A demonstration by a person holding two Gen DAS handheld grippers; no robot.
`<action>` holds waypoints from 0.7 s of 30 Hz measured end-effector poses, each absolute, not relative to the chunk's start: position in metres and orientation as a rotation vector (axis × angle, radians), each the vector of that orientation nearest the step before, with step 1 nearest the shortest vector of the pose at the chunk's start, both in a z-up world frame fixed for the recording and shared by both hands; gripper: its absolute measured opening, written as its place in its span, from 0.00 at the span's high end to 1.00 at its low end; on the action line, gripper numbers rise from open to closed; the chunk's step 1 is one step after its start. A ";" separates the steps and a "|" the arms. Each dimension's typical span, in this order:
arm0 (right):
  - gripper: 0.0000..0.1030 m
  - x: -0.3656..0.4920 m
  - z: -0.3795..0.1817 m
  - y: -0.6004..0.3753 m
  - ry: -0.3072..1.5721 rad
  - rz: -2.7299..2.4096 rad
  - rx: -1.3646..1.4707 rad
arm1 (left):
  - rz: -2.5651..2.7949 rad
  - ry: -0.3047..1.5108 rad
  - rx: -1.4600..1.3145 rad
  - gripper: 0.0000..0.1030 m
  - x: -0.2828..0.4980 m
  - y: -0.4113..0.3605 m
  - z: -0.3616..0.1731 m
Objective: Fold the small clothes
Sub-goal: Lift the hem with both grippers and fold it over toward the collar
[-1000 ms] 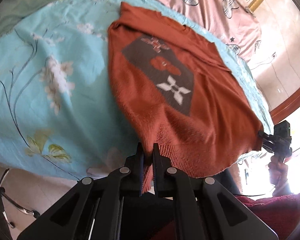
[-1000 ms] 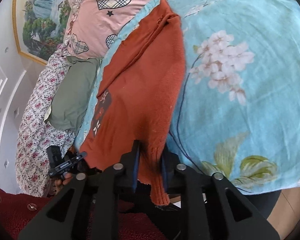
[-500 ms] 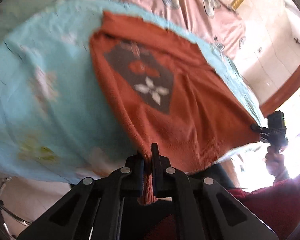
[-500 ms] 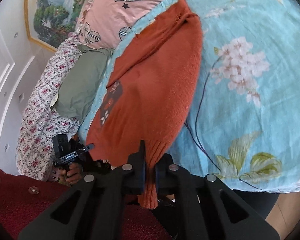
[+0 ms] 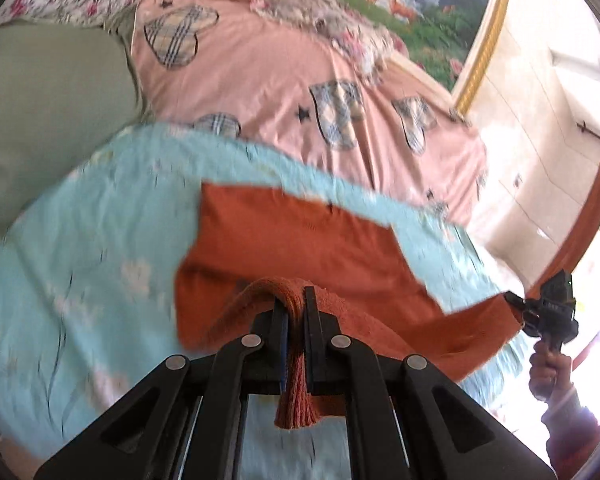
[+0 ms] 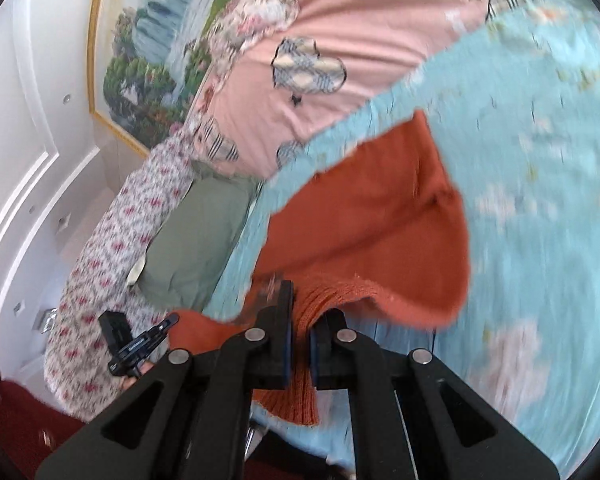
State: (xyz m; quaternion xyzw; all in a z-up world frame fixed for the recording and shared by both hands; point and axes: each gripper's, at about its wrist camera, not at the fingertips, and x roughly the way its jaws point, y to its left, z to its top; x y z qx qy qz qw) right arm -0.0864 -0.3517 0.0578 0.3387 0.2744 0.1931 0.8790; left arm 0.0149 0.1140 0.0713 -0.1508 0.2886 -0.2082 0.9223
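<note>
- Above the near edge of the bed (image 5: 80, 240), one orange knitted garment (image 5: 300, 240) hangs by its ribbed hem between two claws; its far part lies flat on the light-blue floral cover (image 6: 540, 160).
- Left claw (image 5: 296, 312): jaws clamped narrow on one hem corner, with a tuft of ribbing hanging out below the pads.
- Right claw (image 6: 300, 320): jaws likewise clamped narrow on the other hem corner, ribbed knit bunched between the pads.
- In the left wrist view the right claw (image 5: 516, 308) shows at the right edge, with the hem drawn taut across to it. In the right wrist view the left claw (image 6: 168, 322) shows at lower left.
- Governing relation: the held hem runs side to side between the claws, and the body of the garment extends away from both, toward the pink quilt (image 5: 280, 80). The long axis therefore runs from hem to far edge.
- Judgement: a fold would carry the hem forward over the flat far part, both claws level and together. Neither claw is nearer; each holds its own corner.
- Count: one garment, two claws, one blue cover, one pink quilt, one green pillow (image 5: 52, 100).
- Both views are blurred; finer detail of the knit cannot be told.
</note>
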 end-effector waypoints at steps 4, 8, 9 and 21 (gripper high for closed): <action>0.93 -0.033 0.068 -0.363 0.582 0.312 0.667 | -0.386 0.585 -0.329 0.96 0.072 0.111 0.078; 0.93 0.032 0.070 -0.370 0.630 0.224 0.612 | -0.334 0.599 -0.336 0.96 0.134 0.108 0.077; 0.93 0.049 0.068 -0.371 0.649 0.210 0.604 | -0.324 0.606 -0.336 0.96 0.151 0.107 0.075; 0.93 0.184 0.004 -0.378 0.850 0.069 0.512 | -0.213 0.804 -0.281 0.95 0.289 0.085 -0.001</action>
